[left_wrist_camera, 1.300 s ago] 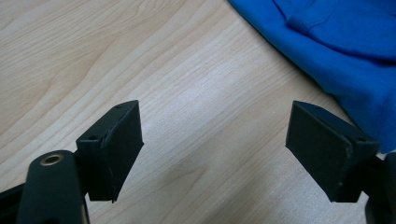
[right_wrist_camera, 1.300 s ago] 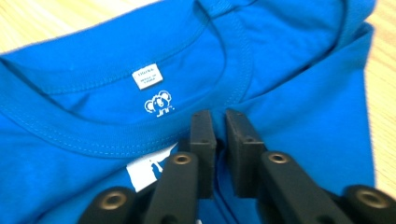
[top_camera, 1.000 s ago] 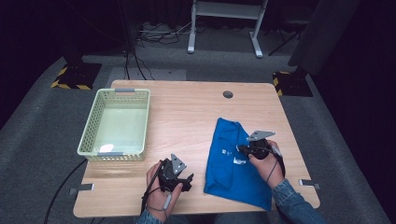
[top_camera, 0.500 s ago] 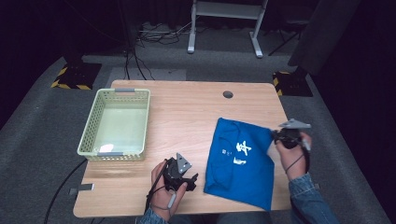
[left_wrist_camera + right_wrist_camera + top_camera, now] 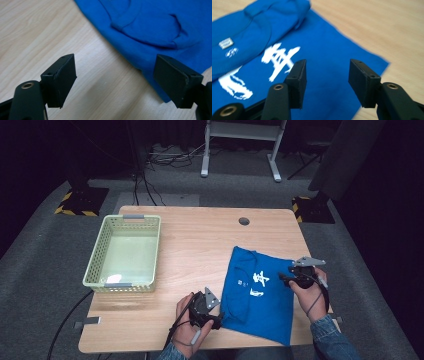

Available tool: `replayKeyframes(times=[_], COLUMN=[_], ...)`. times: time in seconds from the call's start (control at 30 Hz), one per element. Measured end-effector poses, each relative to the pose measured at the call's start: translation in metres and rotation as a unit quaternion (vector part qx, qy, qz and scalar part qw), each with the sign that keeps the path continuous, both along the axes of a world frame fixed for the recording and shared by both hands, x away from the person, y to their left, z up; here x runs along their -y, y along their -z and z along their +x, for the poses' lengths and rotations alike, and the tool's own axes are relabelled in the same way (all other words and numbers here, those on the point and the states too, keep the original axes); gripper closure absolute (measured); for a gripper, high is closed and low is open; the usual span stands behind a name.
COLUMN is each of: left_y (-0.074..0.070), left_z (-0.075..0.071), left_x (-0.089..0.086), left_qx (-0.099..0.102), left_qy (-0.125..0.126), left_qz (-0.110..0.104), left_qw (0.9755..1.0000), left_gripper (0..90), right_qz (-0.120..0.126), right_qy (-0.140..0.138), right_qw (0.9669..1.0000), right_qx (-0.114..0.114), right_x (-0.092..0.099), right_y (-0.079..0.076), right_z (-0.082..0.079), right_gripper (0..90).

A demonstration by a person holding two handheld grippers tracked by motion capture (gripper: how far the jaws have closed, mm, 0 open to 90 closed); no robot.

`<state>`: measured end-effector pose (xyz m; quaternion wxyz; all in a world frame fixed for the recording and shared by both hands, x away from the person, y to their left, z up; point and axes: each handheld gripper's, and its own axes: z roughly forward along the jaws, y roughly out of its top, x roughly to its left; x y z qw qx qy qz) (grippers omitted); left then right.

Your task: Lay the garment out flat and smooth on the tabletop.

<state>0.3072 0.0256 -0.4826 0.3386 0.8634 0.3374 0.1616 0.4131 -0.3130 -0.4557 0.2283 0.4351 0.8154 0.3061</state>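
Dark floor and black drapes ring a pale wooden table, and the work sits at its near right corner. At the shirt's right edge, about halfway along it, the right gripper hovers low over the cloth. Its jaws have just been opening and now stand apart with nothing between them, as the right gripper view shows: bare pads above blue fabric, white print to their left. The left gripper waits at the shirt's near-left corner, jaws spread wide and empty. In the left gripper view the hem runs past the right-hand pad, with bare wood under the other.

That blue shirt lies flat, partly folded, with its long axis running from the far edge toward the person and leaning a little right. Each gripper has cloth at its tips, so neither needs a long reach; the left sits at a free corner, which I judge the likelier place for the next pinch.

A second ago the right gripper was pinched shut near the shirt's upper middle. It then swung out right of the cloth, and now it is back over the edge. The left has edged closer to the hem. A green basket stands well apart on the left, unchanged.
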Motion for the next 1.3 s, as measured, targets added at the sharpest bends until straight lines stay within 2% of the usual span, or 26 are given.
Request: replayKeyframes(times=[0.2,0.4,0.57,0.63,0.8,0.97,1.1,1.27,1.3], left_y=[0.007,0.008,0.01,0.01,0.008,0.007,0.005,-0.007,-0.01], left_z=[0.001,0.003,0.005,0.006,0.013,0.019,0.02,0.012,0.01], left_x=[0.009,0.008,0.006,0.005,-0.005,-0.016,-0.018,-0.013,-0.011], left_qx=[-0.008,-0.011,-0.02,-0.017,-0.018,-0.026,-0.033,-0.019,-0.015], left_qy=[0.005,-0.004,-0.015,-0.025,-0.062,-0.091,-0.089,-0.072,-0.066], left_qz=[0.008,0.026,0.03,0.036,0.046,0.04,0.022,-0.005,-0.003], left_qw=[0.9999,0.9996,0.9992,0.9989,0.9969,0.9947,0.9952,0.9972,0.9977], left_gripper=[18.2,20.4,22.2,26.1,29.0,30.1,28.4,27.0,26.9], right_qz=[0.009,-0.001,0.012,0.018,0.01,0.006,-0.005,0.002,0.001], right_qy=[-0.025,-0.033,-0.03,-0.028,-0.017,0.002,-0.002,-0.016,-0.015], right_qw=[0.9993,0.9984,0.9979,0.9976,0.9972,0.9966,0.9963,0.9982,0.9985], right_qx=[-0.024,-0.045,-0.056,-0.061,-0.072,-0.082,-0.086,-0.057,-0.052], right_x=[-0.007,-0.009,-0.005,-0.003,0.0,0.002,0.002,0.002,0.002], right_y=[0.018,0.03,0.032,0.033,0.03,0.029,0.027,0.02,0.018], right_z=[0.01,0.018,0.017,0.014,0.0,-0.021,-0.033,-0.037,-0.034], right_gripper=[43.6,41.5,40.7,40.7,41.2,41.2,40.1,39.6,39.5])
